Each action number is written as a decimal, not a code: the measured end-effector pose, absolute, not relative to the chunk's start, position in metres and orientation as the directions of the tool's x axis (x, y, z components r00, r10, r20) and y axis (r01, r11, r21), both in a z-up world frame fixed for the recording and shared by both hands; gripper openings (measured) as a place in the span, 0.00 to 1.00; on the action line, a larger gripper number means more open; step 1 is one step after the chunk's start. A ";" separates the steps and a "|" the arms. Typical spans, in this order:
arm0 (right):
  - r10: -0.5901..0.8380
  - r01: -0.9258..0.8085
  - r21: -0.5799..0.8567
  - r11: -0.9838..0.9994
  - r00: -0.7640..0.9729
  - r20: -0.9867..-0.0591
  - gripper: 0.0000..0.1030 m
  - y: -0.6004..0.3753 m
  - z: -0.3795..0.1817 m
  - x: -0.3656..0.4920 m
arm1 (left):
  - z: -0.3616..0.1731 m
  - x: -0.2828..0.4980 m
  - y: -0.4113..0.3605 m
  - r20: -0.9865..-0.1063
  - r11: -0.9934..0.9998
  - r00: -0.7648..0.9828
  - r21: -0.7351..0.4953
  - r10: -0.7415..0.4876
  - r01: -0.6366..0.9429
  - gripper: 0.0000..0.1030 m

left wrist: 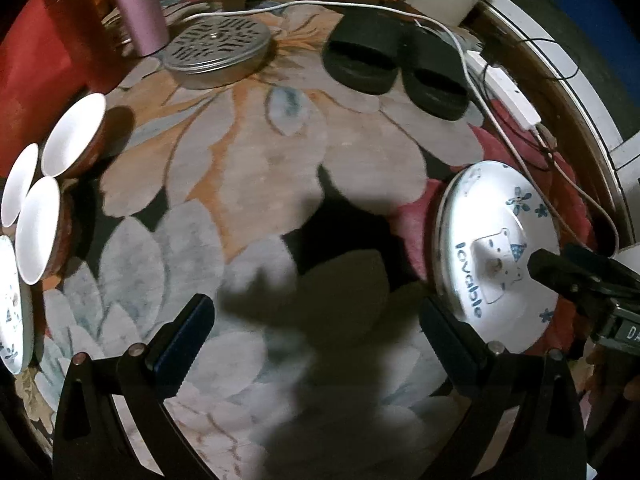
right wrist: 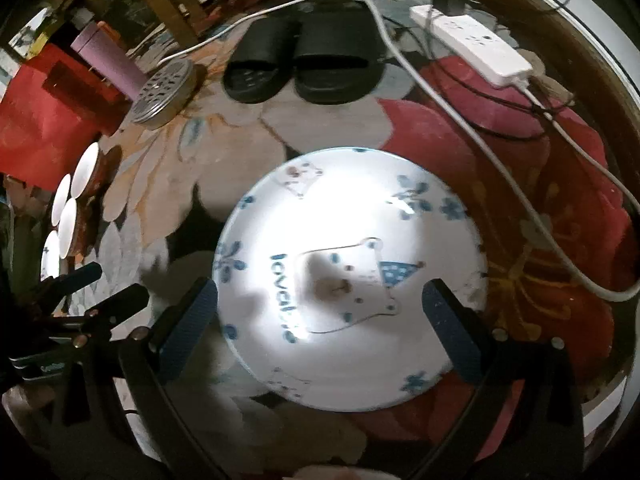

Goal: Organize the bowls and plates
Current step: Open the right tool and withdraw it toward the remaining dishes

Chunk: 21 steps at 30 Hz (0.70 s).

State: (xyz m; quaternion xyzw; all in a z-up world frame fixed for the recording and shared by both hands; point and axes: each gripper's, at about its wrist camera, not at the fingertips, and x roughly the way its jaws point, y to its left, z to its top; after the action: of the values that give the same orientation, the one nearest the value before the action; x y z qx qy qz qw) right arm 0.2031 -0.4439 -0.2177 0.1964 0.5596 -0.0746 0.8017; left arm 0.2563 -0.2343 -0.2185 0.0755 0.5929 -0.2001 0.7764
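Observation:
A white plate with a bear and the word "lovable" (right wrist: pixel 352 280) lies on the floral rug. My right gripper (right wrist: pixel 320 316) hovers over it, open, fingers on either side, nothing held. The same plate shows at the right of the left wrist view (left wrist: pixel 496 256). My left gripper (left wrist: pixel 316 332) is open and empty over the rug's middle. Three white bowls with brown outsides (left wrist: pixel 72 136) (left wrist: pixel 18 184) (left wrist: pixel 38 232) sit at the left. Another patterned plate (left wrist: pixel 12 308) lies at the far left edge.
A round metal perforated lid (left wrist: pixel 218 48), a pink tumbler (left wrist: pixel 140 8) and a red box (left wrist: pixel 36 60) sit at the back left. A pair of black slippers (left wrist: pixel 396 68) lies at the back. A white power strip (right wrist: pixel 476 44) with cables runs along the right.

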 end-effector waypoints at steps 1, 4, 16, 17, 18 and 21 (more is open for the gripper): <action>0.106 0.331 0.234 0.914 0.362 -0.926 1.00 -0.440 -0.217 0.205 | -0.218 0.257 -0.232 -0.951 0.910 0.218 -0.119 -0.220 0.398 0.99; 0.121 0.309 0.241 0.920 0.361 -0.925 1.00 -0.428 -0.217 0.211 | -0.217 0.259 -0.219 -0.951 0.916 0.225 -0.114 -0.214 0.385 0.99; 0.171 0.228 0.261 0.938 0.350 -0.921 1.00 -0.383 -0.218 0.230 | -0.218 0.266 -0.168 -0.952 0.945 0.246 -0.103 -0.184 0.309 0.99; 0.174 0.218 0.260 0.941 0.345 -0.922 1.00 -0.378 -0.218 0.232 | -0.219 0.267 -0.163 -0.952 0.948 0.246 -0.104 -0.182 0.300 0.99; 0.177 0.211 0.259 0.942 0.343 -0.923 1.00 -0.375 -0.219 0.233 | -0.220 0.267 -0.159 -0.952 0.950 0.246 -0.103 -0.179 0.295 0.99; 0.185 0.188 0.257 0.948 0.332 -0.925 1.00 -0.363 -0.221 0.237 | -0.223 0.268 -0.147 -0.953 0.956 0.249 -0.101 -0.173 0.275 0.99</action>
State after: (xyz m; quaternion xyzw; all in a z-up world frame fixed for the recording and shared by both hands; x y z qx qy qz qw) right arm 0.2373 -0.3626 -0.2209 0.1615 0.5778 -0.0010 0.8000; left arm 0.2683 -0.1470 -0.2228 0.0429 0.5962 -0.1418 0.7890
